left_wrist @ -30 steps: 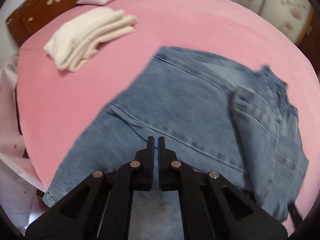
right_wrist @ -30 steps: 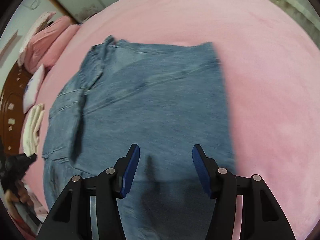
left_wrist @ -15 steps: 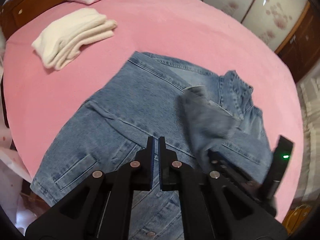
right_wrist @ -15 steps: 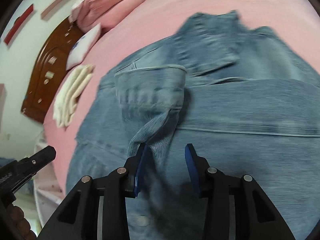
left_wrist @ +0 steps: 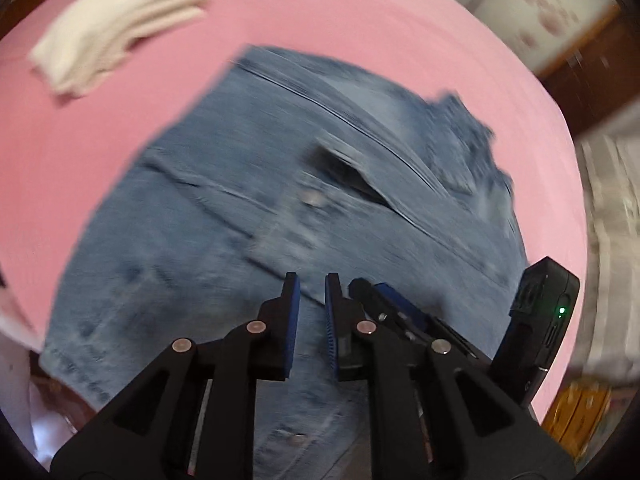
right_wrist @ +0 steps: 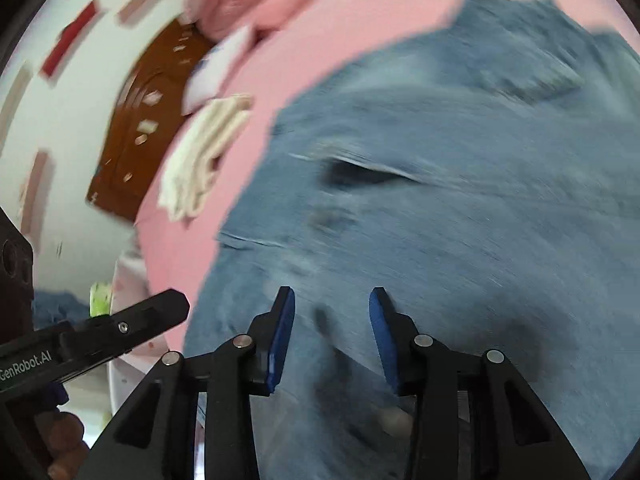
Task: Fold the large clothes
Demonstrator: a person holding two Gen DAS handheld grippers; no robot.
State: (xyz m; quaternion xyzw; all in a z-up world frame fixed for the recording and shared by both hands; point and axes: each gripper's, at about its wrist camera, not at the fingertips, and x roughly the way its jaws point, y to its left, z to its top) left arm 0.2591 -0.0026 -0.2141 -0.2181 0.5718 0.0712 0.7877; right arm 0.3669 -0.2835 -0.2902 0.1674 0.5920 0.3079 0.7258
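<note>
A blue denim jacket (left_wrist: 256,208) lies spread on the pink bed (left_wrist: 120,120), its collar at the far right. It fills most of the right wrist view (right_wrist: 460,220). My left gripper (left_wrist: 312,280) hovers over the jacket's near part with a small gap between its blue pads and nothing in it. My right gripper (right_wrist: 332,296) is open wide and empty above the jacket. The right gripper also shows in the left wrist view (left_wrist: 384,300), close beside my left one. Both views are motion-blurred.
A folded cream garment (left_wrist: 116,28) lies on the bed at the far left, also in the right wrist view (right_wrist: 204,156). A wooden headboard (right_wrist: 136,128) and pillows (right_wrist: 248,4) stand behind it. The bed's edge lies just below the jacket's near hem.
The sleeve my right gripper held half a second ago lies flat on the jacket, and that gripper has opened wider. My left gripper has opened slightly. Both have shifted over the jacket.
</note>
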